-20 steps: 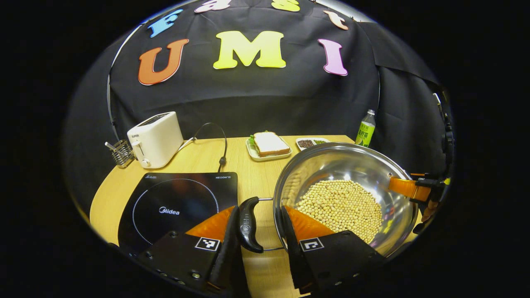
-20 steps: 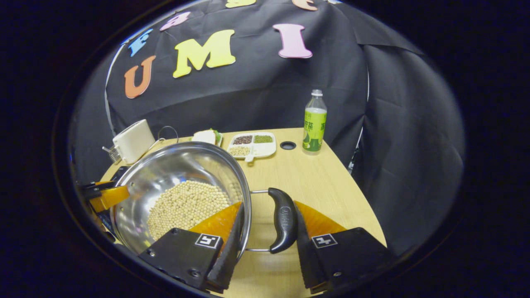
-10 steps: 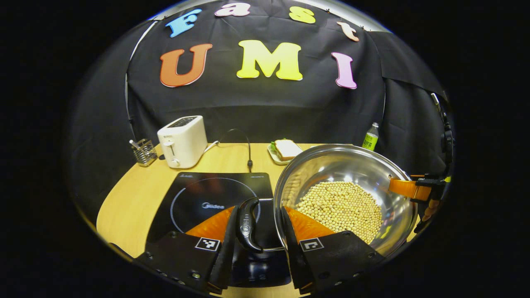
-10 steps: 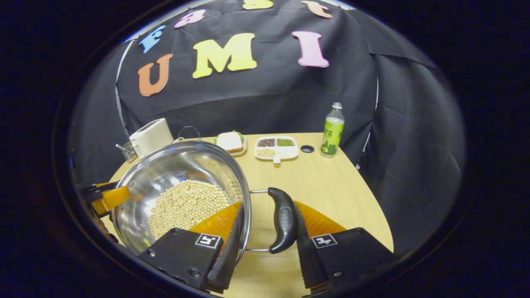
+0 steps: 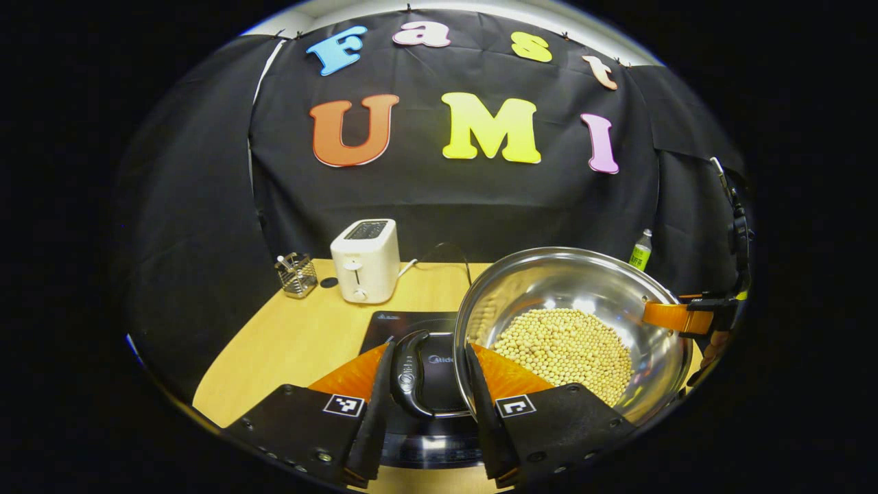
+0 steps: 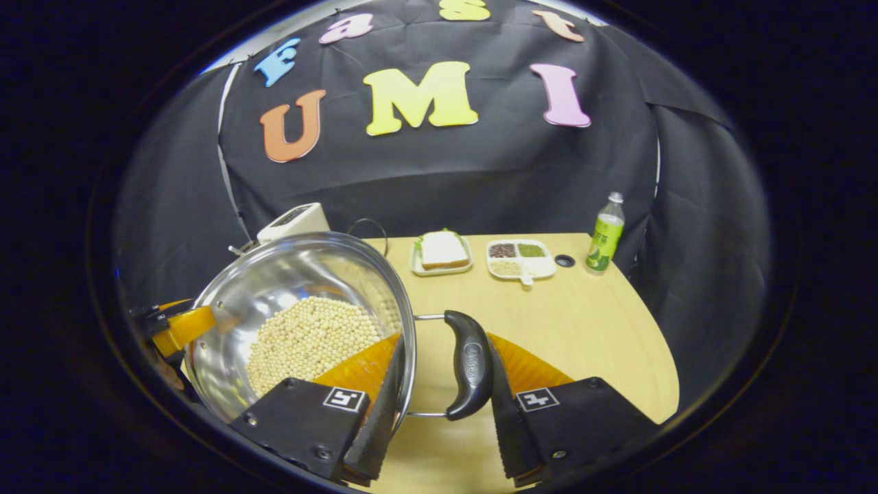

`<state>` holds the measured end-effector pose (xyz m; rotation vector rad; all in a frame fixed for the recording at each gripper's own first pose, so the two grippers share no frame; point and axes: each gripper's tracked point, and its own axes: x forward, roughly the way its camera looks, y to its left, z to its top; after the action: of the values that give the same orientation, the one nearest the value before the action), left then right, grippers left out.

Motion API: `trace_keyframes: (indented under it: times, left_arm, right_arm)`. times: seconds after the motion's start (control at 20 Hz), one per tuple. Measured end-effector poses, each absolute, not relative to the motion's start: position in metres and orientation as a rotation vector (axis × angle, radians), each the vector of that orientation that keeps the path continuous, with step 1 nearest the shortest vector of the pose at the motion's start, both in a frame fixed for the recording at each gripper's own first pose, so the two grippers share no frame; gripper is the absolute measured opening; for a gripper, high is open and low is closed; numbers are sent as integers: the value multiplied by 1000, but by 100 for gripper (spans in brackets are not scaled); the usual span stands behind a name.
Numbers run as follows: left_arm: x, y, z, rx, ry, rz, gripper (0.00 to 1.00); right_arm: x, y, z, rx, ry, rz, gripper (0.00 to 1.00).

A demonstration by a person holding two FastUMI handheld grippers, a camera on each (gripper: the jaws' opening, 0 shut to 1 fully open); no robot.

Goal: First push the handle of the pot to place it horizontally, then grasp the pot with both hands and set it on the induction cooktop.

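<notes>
Since both handles already lie flat and each sits in a gripper, the push step looks done; what's left is the set-down.

Left gripper (image 5: 426, 412): one finger outside the left handle (image 5: 410, 374), the other inside the pot (image 5: 573, 329) rim, so it spans handle and wall together. Whether both fingers press, can't tell. Right gripper (image 6: 439, 408): same setup mirrored, one finger inside the rim against the wall, the other against the outer face of the right handle (image 6: 468, 363). Clamp force can't be read here either.

Pot location: between the two grippers, held level, soybeans (image 5: 564, 345) spread evenly in the bottom. In the left gripper view the induction cooktop (image 5: 425, 384) lies directly under and ahead of the fingers, so the pot's left edge is over it. The far side's position over the plate is hidden by the bowl. Whether the base touches the glass, can't tell; it looks airborne.

Pose: both grippers point forward, roughly level, on opposite sides of the pot. The right gripper (image 5: 693, 317) shows at the far rim in the left gripper view.

Remaining, by my read: centre over the ring, lower, release.
</notes>
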<state>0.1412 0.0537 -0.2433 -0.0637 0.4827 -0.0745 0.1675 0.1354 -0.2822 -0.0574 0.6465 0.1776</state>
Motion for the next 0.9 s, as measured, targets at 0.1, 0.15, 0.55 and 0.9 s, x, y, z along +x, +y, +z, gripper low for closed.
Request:
trace_keyframes:
  times: [0.1,0.15,0.55,0.9]
  left_arm:
    - [148,70,-234,-58,465,-56,55]
    - [152,79,-233,-58,462,-45,54]
    - [196,133,-257,-73,515,15,55]
    - [217,151,-312,-78,601,28,55]
  right_arm:
    - [175,156,-278,-59,638,196,65]
    - [179,166,-276,-60,639,205,65]
    - [223,231,-303,-48,697,236,65]
    - [246,253,-360,-66,773,239,65]
